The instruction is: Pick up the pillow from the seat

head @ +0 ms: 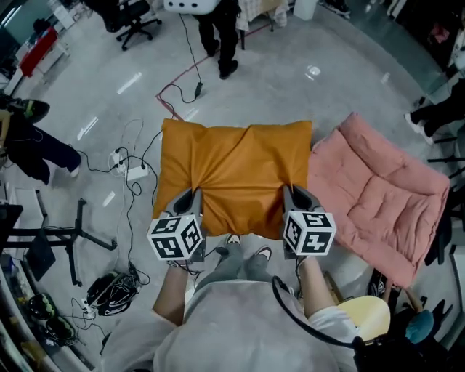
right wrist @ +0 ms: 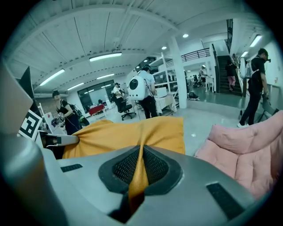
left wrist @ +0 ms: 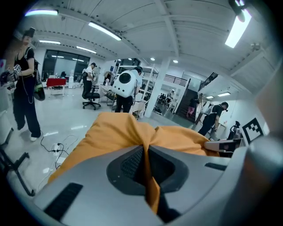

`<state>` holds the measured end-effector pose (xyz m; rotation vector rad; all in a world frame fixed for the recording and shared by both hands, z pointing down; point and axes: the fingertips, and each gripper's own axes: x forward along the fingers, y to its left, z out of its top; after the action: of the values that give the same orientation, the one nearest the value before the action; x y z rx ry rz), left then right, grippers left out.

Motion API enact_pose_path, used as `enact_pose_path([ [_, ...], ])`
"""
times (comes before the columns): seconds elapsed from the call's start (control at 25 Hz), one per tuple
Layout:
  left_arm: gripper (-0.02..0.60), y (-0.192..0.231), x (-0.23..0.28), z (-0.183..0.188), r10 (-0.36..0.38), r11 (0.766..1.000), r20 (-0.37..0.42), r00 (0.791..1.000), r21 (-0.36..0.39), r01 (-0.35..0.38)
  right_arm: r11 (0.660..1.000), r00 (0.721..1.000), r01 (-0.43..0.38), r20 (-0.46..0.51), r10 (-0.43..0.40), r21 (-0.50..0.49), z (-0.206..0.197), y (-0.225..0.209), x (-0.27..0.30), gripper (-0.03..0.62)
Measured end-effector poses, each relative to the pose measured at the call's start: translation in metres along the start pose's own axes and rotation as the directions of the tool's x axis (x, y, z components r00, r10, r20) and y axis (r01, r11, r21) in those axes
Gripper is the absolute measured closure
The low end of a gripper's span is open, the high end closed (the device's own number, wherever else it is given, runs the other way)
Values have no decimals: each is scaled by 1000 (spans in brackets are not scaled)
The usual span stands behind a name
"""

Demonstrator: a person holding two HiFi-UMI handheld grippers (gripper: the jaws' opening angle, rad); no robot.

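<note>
My left hand-held gripper (head: 190, 196) and right hand-held gripper (head: 290, 193) each clench a thin pillow (head: 236, 163) fold; the bites look shallow, so it may slip.

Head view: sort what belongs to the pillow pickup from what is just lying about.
In the job: orange pillow; left claw and right claw, each shut on a fold of its fabric; pink seat beside it.
Lying about: white power strip, office chair, black stand.
</note>
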<state>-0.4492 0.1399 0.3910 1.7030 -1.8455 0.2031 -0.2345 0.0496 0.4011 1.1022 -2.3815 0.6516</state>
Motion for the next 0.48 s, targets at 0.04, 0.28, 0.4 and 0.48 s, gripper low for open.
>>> enact_pose_path([
  [0.04, 571, 0, -4, -5, 10, 1000, -4, 1000, -4, -10, 1000, 1000, -10, -11, 10, 0, -5, 1, -1, 556],
  [0.28, 571, 19, -25, -19, 77, 996, -4, 997, -41, -77, 996, 996, -77, -52, 74, -46, -16, 23, 10, 556],
  [0.4, 571, 25, -32, -18, 98, 994, 14, 995, -54, -97, 993, 994, -96, -50, 93, -65, -12, 31, 12, 556],
  [0.48, 571, 28, -36, -14, 105, 993, 31, 994, -60, -103, 991, 994, -103, -41, 100, -81, -7, 37, 13, 556],
])
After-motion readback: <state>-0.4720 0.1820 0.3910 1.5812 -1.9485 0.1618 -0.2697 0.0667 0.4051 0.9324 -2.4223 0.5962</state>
